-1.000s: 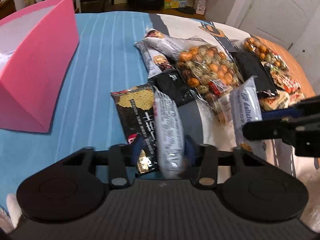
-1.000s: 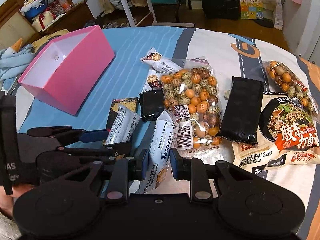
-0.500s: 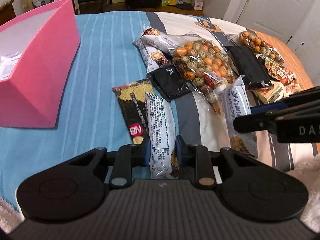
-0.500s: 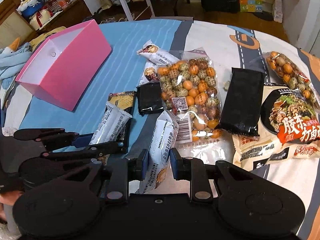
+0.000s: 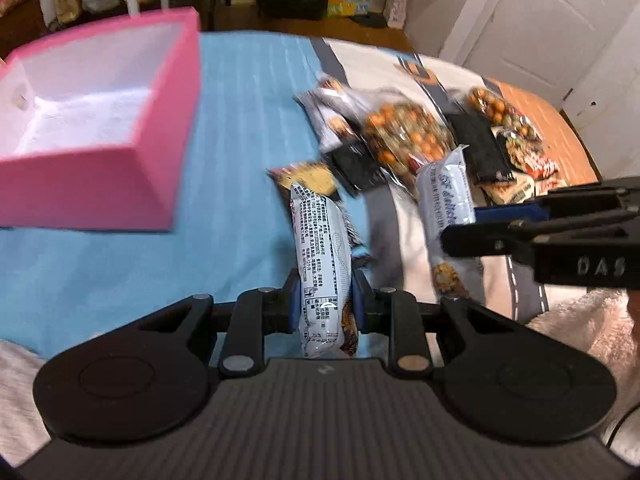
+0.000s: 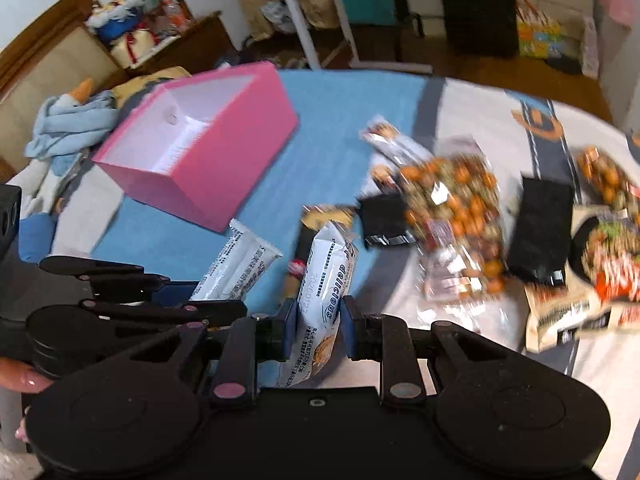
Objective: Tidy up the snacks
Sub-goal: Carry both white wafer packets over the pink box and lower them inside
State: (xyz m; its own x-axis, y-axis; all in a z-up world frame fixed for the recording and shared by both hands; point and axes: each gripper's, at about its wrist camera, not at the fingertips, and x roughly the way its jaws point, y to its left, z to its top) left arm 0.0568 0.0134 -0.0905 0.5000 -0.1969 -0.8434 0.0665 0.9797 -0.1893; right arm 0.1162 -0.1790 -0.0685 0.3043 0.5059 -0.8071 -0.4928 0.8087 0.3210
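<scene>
**Two snack packets gripped, one in each gripper**

Here the left gripper [image 5: 325,306] has its jaws clamped on a white printed snack packet [image 5: 320,256], lifted above the blue striped cloth [image 5: 248,120]. The right gripper [image 6: 318,328] is likewise clamped on a white "delicious" packet [image 6: 326,280]. To the far left sits an open pink box [image 6: 224,160]. To the right lie more snacks on the cloth: a bag of orange and green nuts [image 6: 452,200], black packets [image 6: 540,228], and a noodle packet [image 6: 608,256].
</scene>
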